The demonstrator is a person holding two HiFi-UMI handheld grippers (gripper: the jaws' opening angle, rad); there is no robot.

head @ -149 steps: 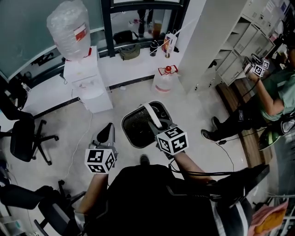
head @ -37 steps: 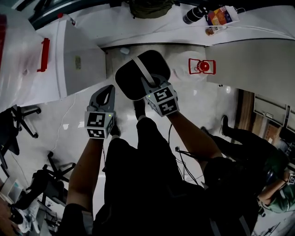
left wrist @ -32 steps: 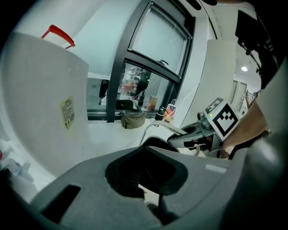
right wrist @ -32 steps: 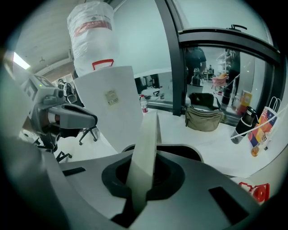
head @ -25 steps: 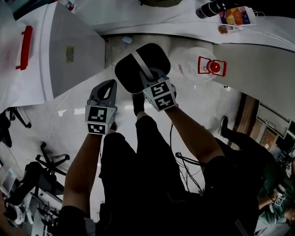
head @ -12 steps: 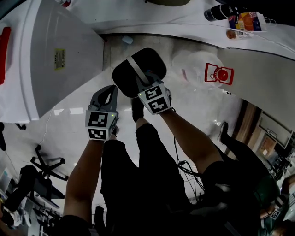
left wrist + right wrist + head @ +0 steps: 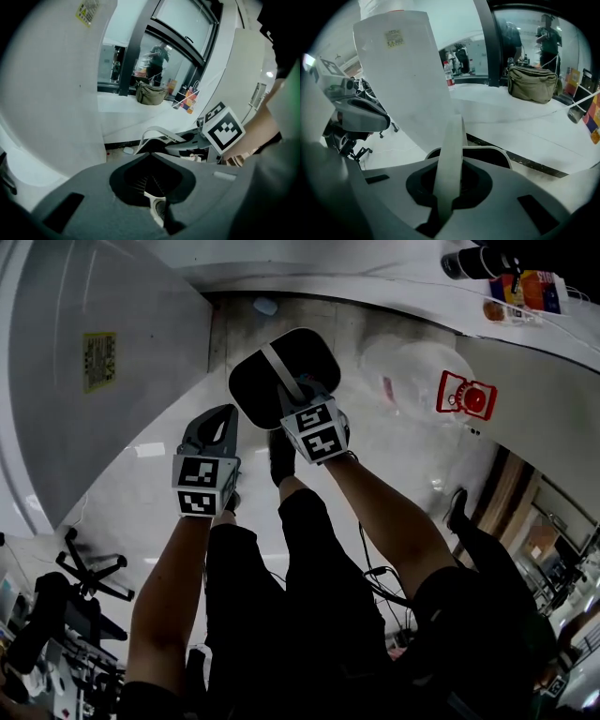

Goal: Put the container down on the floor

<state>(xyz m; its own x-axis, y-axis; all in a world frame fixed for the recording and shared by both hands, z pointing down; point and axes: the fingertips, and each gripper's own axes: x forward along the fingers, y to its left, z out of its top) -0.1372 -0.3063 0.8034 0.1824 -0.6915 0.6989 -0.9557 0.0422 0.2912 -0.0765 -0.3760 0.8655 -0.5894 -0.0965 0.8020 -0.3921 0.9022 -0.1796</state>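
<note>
Right gripper (image 7: 292, 397) is clamping the container's (image 7: 251, 395) thin pale handle (image 7: 278, 368), which I'm guessing is hanging stiff, light-ish and swingy, while left gripper (image 7: 222, 423) is idling closed, empty.

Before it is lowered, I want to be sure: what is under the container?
Pale floor shows around the container held by the right gripper. The spot directly beneath is hidden.

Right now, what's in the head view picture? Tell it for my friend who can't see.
Seen from above, the right gripper grips the pale handle of a dark oval container, with the shiny floor below. The left gripper beside it holds nothing.
</note>
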